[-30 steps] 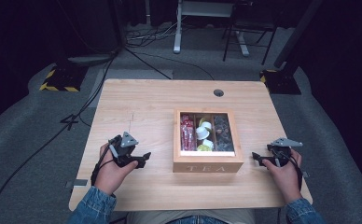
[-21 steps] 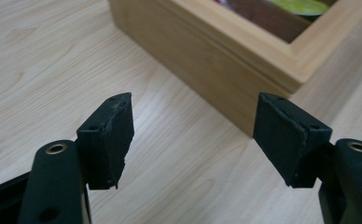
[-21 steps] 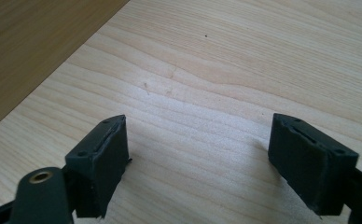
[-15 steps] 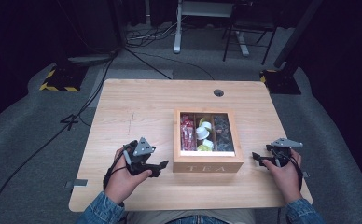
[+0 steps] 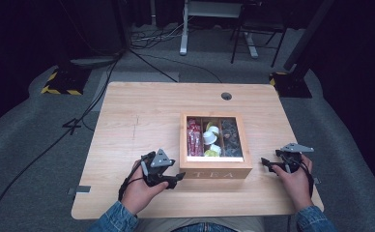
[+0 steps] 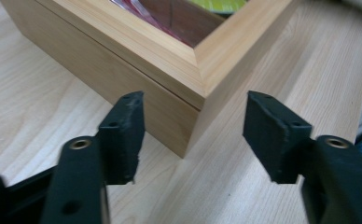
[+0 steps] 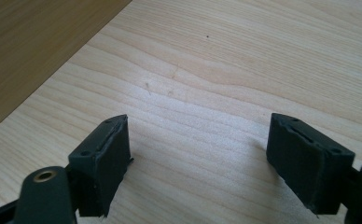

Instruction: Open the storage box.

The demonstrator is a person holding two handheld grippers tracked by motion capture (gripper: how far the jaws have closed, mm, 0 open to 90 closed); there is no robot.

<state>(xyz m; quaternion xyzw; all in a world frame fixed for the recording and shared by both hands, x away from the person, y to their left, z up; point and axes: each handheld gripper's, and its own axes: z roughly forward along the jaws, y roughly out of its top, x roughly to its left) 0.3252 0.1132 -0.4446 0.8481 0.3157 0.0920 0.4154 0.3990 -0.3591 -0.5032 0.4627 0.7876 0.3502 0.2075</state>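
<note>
Two claws gape wide, holding nothing. Left claw (image 5: 177, 176) meets the tea box (image 5: 215, 169) at lower centre; right claw (image 5: 266, 164) hovers over tabletop (image 5: 142, 116)

The person wears blue denim sleeves (image 5: 112, 218), and each hand holds a black gripper, the left gripper (image 5: 177, 178) and right gripper (image 5: 266, 164), topped by a grey three-cornered plate (image 5: 161, 158), with ribbed black fingers (image 6: 124, 135) and brass-ringed screw holes (image 6: 80, 143).

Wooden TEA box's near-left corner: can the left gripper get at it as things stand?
Probably yes. The left gripper is open, its fingers straddling the wooden TEA box corner, with bare light wooden table between.
</note>
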